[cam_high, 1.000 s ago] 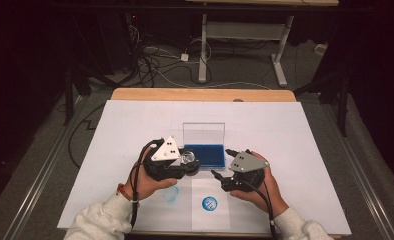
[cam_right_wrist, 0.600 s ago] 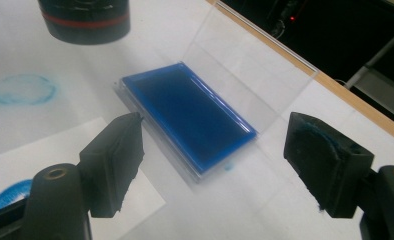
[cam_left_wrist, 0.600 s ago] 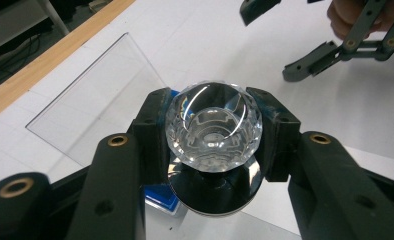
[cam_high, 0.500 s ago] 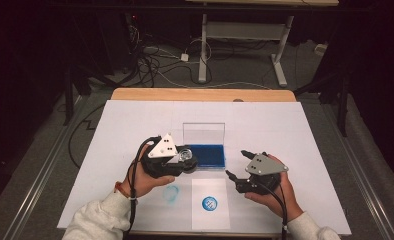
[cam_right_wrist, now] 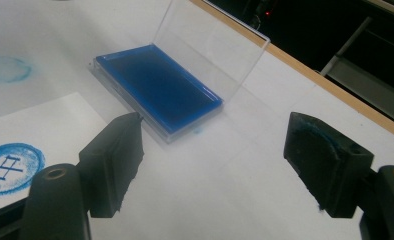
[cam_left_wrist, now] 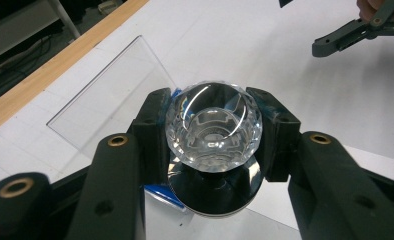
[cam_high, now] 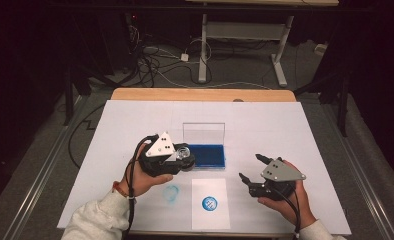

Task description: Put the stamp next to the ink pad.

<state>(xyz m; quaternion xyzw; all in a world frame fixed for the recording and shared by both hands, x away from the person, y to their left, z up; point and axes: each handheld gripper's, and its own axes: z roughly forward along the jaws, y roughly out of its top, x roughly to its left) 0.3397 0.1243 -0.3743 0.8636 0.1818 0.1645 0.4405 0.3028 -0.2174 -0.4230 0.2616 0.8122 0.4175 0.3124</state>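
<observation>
Between the closed jaws of the left gripper (cam_left_wrist: 212, 145) sits a clear faceted crystal-knobbed stamp (cam_left_wrist: 213, 129) with a round black base, just beside the blue ink pad (cam_high: 208, 156), while the right gripper (cam_high: 250, 168) gapes empty.

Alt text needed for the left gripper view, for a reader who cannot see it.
The left tool is clamped on a faceted crystal stamp with a dark round base, held above the white table. Behind it stands the clear lid of the ink pad case, and the right tool sits open at the top right.
</observation>
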